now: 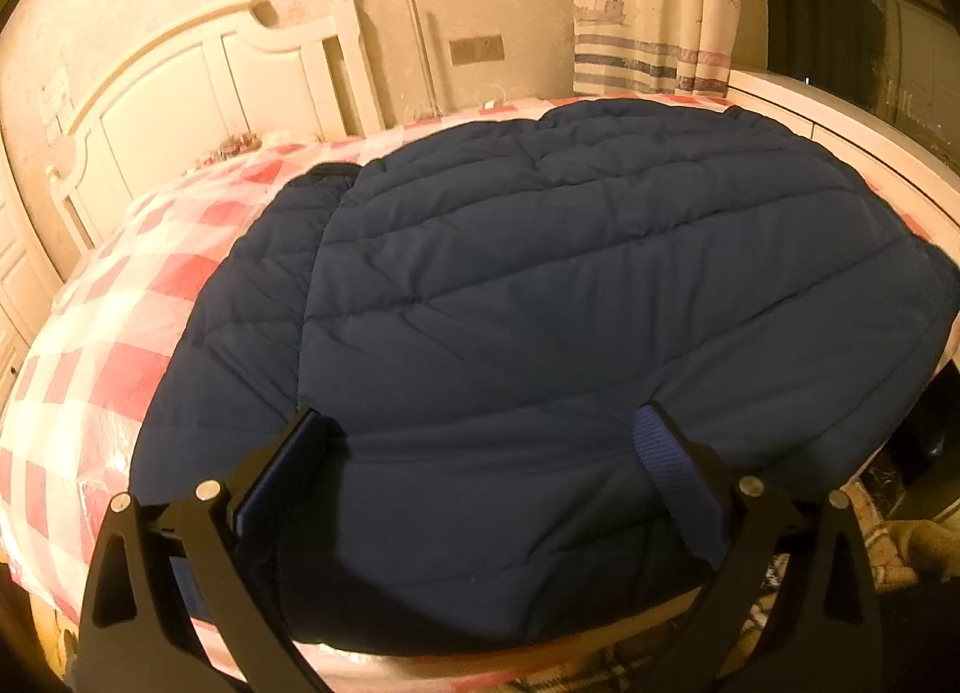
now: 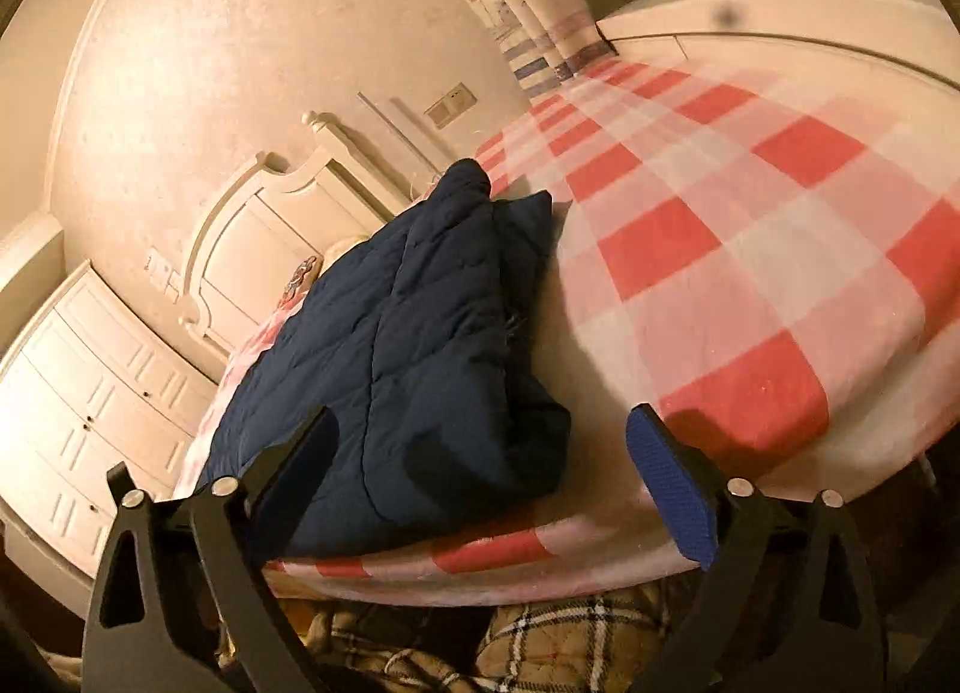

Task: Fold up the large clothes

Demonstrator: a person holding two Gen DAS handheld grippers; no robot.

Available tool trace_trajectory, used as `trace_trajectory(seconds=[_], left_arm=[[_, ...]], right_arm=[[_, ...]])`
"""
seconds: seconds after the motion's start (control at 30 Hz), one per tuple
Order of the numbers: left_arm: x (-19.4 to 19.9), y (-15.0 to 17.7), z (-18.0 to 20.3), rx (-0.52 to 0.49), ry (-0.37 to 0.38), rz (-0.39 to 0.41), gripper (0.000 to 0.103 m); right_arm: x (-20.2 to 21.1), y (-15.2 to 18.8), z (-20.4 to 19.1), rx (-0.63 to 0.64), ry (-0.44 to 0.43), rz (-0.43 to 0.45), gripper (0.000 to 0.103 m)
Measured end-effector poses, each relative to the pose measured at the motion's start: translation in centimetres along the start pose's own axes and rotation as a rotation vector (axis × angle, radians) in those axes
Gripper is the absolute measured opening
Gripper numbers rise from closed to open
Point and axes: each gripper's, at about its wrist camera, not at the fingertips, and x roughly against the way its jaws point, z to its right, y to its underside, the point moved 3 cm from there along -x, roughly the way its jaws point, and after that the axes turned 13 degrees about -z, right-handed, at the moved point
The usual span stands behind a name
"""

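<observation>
A large navy quilted jacket [image 1: 570, 273] lies spread flat on a bed with a red and white checked cover [image 1: 120, 333]. My left gripper [image 1: 480, 423] hovers over the jacket's near edge, its jaws wide apart, with dark fabric under and between the fingers but nothing pinched. In the right wrist view the picture is tilted and the jacket [image 2: 408, 363] shows end-on, lying on the left of the checked cover [image 2: 720, 249]. My right gripper [image 2: 483, 420] stands open at the bed's near edge. The jacket's near corner sits just beyond its left finger [image 2: 300, 453].
A cream headboard [image 1: 210, 81] stands at the far side of the bed, with a patterned curtain [image 1: 648, 21] and a white ledge [image 1: 840, 117] to the right. Cream cabinets [image 2: 78, 393] line the left wall. Plaid fabric [image 2: 540, 645] hangs below the bed's near edge.
</observation>
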Motion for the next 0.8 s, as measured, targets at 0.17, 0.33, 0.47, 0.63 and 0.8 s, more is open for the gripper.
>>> trace_trajectory(seconds=[0.17,0.33,0.47,0.63,0.8], left_arm=[[3.4,-4.4,-1.6,0.045,0.019,0.087,0.101],[2.2,-12.4,-1.7,0.049,-0.017,0.075,0.101],[-4.1,-16.8,-1.7,0.043,-0.121,-0.051,0.101],[-9.3,-18.0,-3.5,0.056,-0.178,-0.12,0.101],[-11.7,-17.0,-5.9,0.17,-0.002,-0.168,0.101]], right_arm=[[0.0,-2.9,-5.3,0.198,0.103,0.022,0.093],[-6.7,-9.1,-12.4,0.405,0.307,-0.12,0.093],[-13.8,-14.4,-14.6,0.435,0.361,-0.207,0.093],[-20.3,-17.6,-11.7,0.426,0.512,-0.296,0.093],[-20.9,-18.3,-7.3,0.252,0.363,-0.33,0.096]])
